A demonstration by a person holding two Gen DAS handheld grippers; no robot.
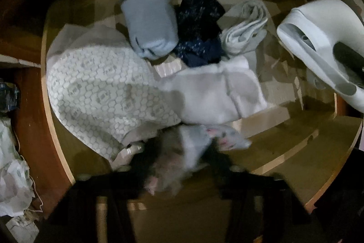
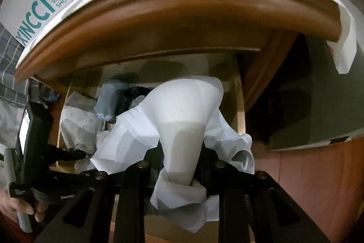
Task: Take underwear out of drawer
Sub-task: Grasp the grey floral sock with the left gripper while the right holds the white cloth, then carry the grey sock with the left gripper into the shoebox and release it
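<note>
Left gripper (image 1: 182, 152): pointed down into the open drawer (image 1: 284, 147), jaws partly closed around a blurred pale printed garment (image 1: 193, 147); whether the pads press it cannot be told. Drawer contents, left to right: white patterned cloth (image 1: 102, 92), light blue roll (image 1: 150, 24), dark navy speckled piece (image 1: 200, 31), grey-white folded piece (image 1: 245, 24). Right gripper (image 2: 179, 165): jaws pressed together, pinching white underwear (image 2: 182, 129), which is held up over the drawer's front

We count in the drawer (image 1: 59, 129) — one pale-blue sock roll (image 1: 150, 24), one navy roll (image 1: 200, 31), one grey-white roll (image 1: 245, 24), one patterned white garment (image 1: 97, 95) — plus two grippers.
</note>
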